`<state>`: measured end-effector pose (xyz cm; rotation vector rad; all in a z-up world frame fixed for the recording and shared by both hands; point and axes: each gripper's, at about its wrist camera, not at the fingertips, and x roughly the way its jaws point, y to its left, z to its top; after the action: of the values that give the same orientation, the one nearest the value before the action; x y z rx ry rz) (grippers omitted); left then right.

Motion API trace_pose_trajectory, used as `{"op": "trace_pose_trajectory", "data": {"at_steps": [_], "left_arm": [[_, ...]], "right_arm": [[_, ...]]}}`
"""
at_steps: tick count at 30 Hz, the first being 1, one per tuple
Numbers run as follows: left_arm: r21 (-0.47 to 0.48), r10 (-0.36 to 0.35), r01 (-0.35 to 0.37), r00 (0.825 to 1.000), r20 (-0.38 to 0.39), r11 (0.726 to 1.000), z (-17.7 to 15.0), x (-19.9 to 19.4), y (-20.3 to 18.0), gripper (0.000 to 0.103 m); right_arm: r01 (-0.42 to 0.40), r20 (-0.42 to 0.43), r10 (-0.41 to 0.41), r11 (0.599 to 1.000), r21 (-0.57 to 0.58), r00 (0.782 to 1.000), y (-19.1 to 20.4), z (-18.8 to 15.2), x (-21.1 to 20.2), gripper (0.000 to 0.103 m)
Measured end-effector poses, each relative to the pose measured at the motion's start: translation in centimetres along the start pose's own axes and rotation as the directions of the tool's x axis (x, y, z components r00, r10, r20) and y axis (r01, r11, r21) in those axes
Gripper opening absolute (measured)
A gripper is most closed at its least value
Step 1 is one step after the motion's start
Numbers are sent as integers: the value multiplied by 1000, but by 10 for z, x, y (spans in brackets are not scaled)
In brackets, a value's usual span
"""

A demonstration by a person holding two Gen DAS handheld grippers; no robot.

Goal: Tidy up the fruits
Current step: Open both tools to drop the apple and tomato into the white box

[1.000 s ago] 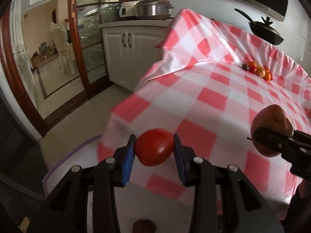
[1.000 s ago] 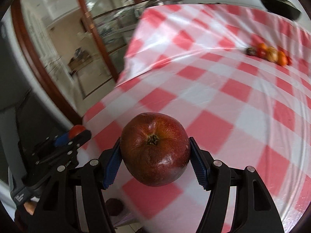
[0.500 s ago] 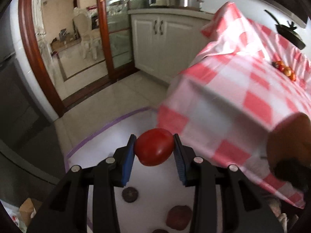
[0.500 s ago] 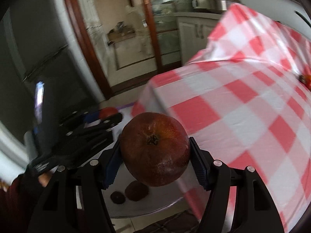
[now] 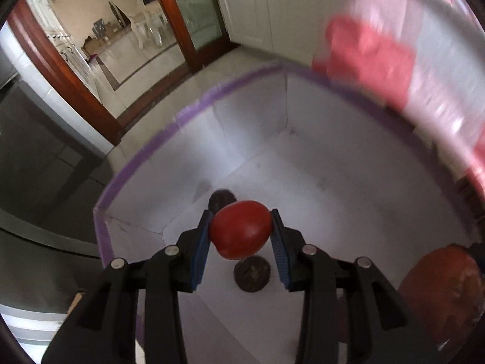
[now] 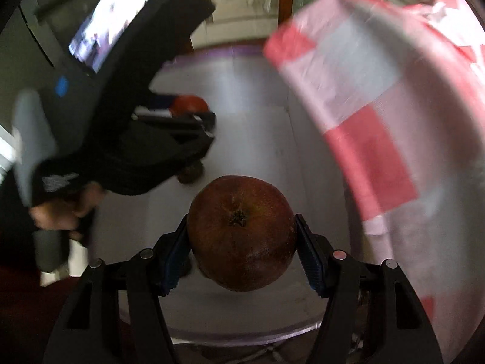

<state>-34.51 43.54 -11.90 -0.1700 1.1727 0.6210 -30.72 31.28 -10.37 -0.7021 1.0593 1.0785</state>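
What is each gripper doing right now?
Left gripper: closed on a red tomato.
Right gripper: closed on a big brownish-red apple.

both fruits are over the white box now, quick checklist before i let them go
1. Left gripper clamped on tomato: ok.
2. Right gripper clamped on apple: ok.
3. Both fruits above the box, inside its purple rim: ok.
4. Landing spot free: not ok, dark fruit lies under the tomato, another beyond it.
5. Grippers apart from each other: ok.
6. Height of drop: cannot tell.
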Motion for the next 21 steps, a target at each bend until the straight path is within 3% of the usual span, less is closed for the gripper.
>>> {"op": "trace_pose_trajectory", "data": {"at_steps": [6, 12, 14, 16, 18, 21], "left_arm": [[23, 27, -25, 998, -64, 999, 4, 29, -3, 39], [35, 31, -28, 997, -76, 999, 5, 34, -5, 40], [28, 31, -29, 997, -64, 999, 4, 34, -4, 49], [14, 37, -37, 998, -49, 999, 4, 30, -2, 69], [-4, 52, -52, 998, -32, 999, 5, 25, 2, 76], [-31, 67, -67, 998, -5, 997, 7, 11, 11, 77]], "right_arm": [[49, -82, -47, 999, 20, 996, -10, 9, 29, 64], [63, -119, -54, 995, 81, 991, -15, 11, 40, 65], [53, -125, -41, 993, 101, 991, -17, 11, 38, 66], [41, -76, -33, 994, 105, 997, -18, 16, 29, 67], [16, -37, -12, 994, 110, 999, -12, 18, 13, 69], [-30, 11, 29, 993, 111, 1000, -10, 17, -9, 70]]}}
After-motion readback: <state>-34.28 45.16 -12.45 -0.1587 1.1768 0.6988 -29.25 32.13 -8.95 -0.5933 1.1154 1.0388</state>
